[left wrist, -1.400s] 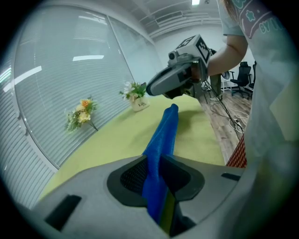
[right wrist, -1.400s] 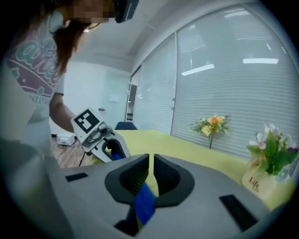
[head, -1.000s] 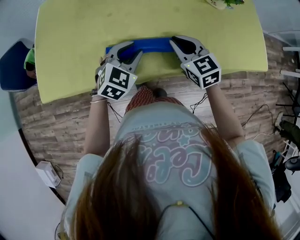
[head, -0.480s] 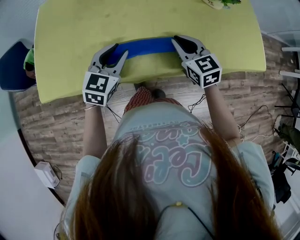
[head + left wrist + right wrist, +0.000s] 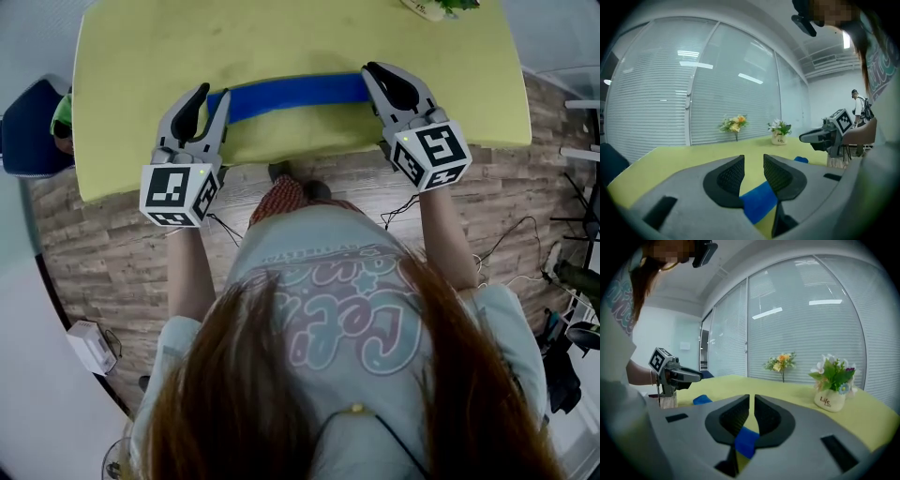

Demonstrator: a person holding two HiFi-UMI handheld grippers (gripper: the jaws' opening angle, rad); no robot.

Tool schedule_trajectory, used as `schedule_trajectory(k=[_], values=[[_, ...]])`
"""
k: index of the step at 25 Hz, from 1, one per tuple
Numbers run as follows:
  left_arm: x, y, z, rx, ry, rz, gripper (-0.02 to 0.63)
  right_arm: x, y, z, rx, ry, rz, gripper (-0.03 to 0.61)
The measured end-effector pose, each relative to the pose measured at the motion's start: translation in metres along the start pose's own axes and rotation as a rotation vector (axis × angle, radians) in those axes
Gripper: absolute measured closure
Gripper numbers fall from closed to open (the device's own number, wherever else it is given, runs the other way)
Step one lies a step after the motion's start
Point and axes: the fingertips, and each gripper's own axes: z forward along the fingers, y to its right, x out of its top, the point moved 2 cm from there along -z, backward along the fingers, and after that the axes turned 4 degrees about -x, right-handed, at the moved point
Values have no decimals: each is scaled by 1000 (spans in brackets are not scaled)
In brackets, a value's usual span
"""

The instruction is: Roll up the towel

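Observation:
A blue towel (image 5: 295, 94), rolled into a long band, stretches across the near part of the yellow-green table (image 5: 281, 37) between my two grippers. My left gripper (image 5: 213, 94) has the towel's left end (image 5: 759, 204) low between its jaws, near their roots. The pads touch the towel there, while the fingertips stand apart; these jaws have just been opening a little. My right gripper (image 5: 373, 70) is shut on the towel's right end (image 5: 746, 441), its pads almost together. Both grippers point nearly level over the table.
A white flower pot (image 5: 832, 399) and a second bunch of flowers (image 5: 780, 363) stand at the table's far side by the blinds. A dark blue chair (image 5: 23, 131) sits off the left end. Cables and a white box (image 5: 94, 347) lie on the wood floor.
Both grippers have risen and spread apart. The left one moved left and rolled so that its marker cube faces up. The towel band went with them, farther onto the table.

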Motion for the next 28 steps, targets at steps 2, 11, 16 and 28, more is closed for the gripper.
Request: schedule_trajectory(k=[2,11,16,28], values=[[12,6,-2,2,20,6,495,17,-1,-5,3,45,-10,541],[77,34,-21,-6,185,-7,495,80,-15,-36,34,224,-54,541],[105,51,-36,-26,270,-65,497,103,-23,-55,51,290,-67,549],[120,80,-57,23,331,8,497,125,-36,-83,89,375,-77,572]])
